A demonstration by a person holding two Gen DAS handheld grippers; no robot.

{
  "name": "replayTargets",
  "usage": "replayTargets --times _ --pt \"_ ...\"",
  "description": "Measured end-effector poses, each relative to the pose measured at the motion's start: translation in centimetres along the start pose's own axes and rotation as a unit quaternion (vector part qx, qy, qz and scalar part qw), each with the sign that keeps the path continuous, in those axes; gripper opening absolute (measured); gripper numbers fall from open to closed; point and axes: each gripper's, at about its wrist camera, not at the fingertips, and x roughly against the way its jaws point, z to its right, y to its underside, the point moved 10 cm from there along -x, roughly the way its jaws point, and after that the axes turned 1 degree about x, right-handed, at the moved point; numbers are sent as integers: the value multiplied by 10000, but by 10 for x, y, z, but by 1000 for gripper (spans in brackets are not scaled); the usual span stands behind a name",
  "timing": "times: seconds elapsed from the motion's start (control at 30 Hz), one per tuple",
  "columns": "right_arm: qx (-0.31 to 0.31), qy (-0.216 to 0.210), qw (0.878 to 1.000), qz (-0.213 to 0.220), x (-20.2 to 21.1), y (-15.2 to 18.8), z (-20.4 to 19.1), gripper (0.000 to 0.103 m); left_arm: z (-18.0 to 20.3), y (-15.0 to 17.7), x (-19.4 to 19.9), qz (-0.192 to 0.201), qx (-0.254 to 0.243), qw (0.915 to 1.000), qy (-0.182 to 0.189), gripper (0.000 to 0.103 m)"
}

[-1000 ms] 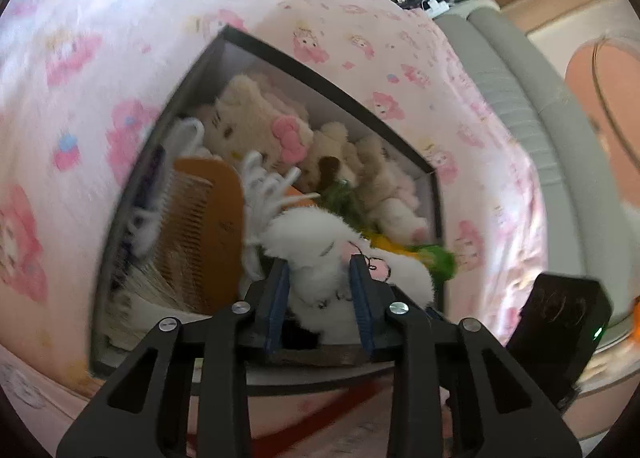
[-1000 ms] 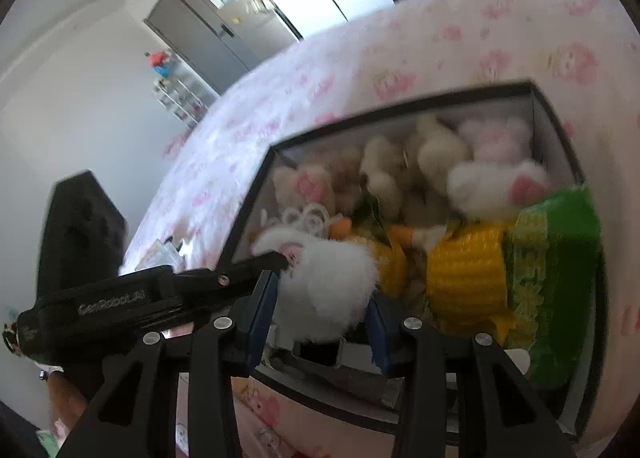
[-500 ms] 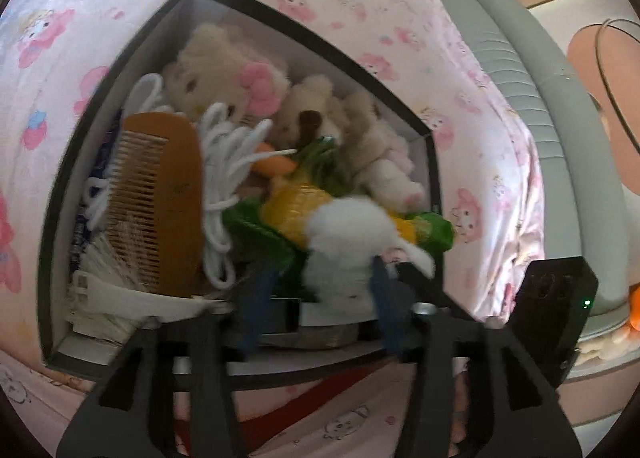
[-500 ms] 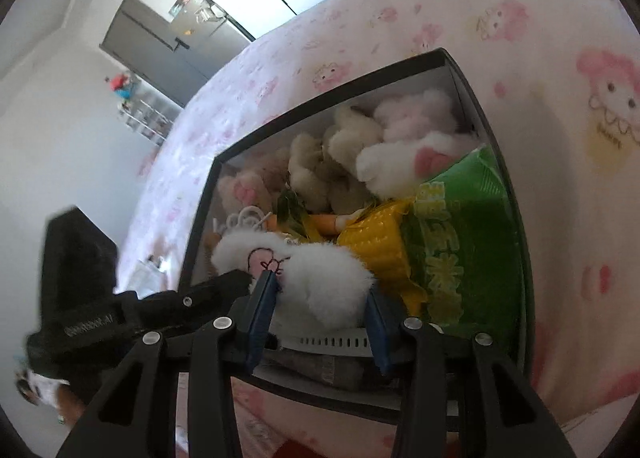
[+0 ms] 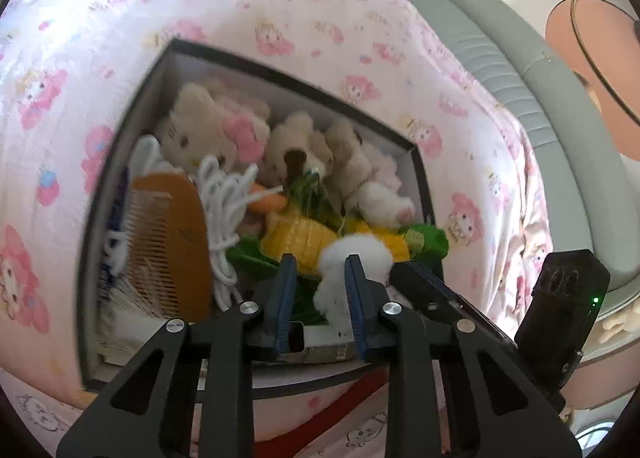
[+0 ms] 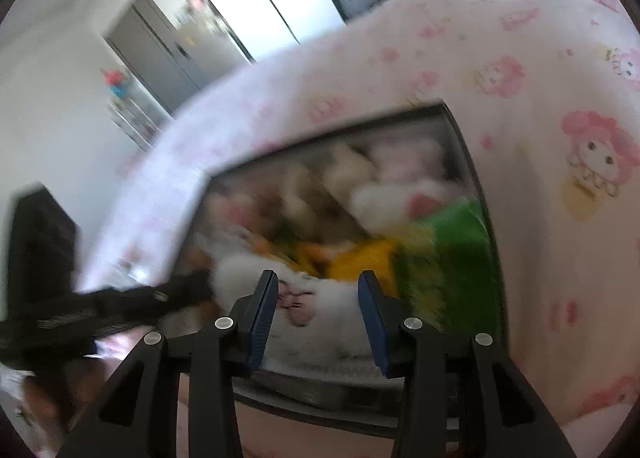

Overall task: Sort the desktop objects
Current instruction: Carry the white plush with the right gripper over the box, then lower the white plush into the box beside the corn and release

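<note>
- Both grippers are down at the near edge of the dark box [image 5: 420, 162], which sits on the pink bedspread [image 5: 320, 18], packed full.
- The white plush toy [image 6: 320, 306] lies at the near right of the box; the right gripper [image 6: 318, 300] is clamped on it.
- The left gripper [image 5: 320, 272] is closing, the plush's fluffy end [image 5: 352, 258] between its pads.
- Best play, I'd say: bite deep and lift straight, clear of the corn toy [image 5: 300, 234] and white cord [image 5: 224, 218].

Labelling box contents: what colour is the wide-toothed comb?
Orange-brown wooden comb, clearest in the left wrist view.
</note>
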Motion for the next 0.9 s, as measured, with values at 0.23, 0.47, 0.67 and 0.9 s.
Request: replayTargets --times 0.23,0.47,0.67,0.9 --pt "47 -207 9996 179 8 -3 -3 38 -13 7 -12 -166 -22 9988 -450 25" --pt "-38 85 9999 101 4 0 5 38 1 -8 6 198 -144 9997 -38 25" --pt "61 -79 9999 -51 3 4 -1 37 -15 3 -13 -301 -224 9967 -720 28" --pt "-435 -1003 9928 -493 2 13 -4 37 -17 1 5 -173 -71 9992 -358 28"
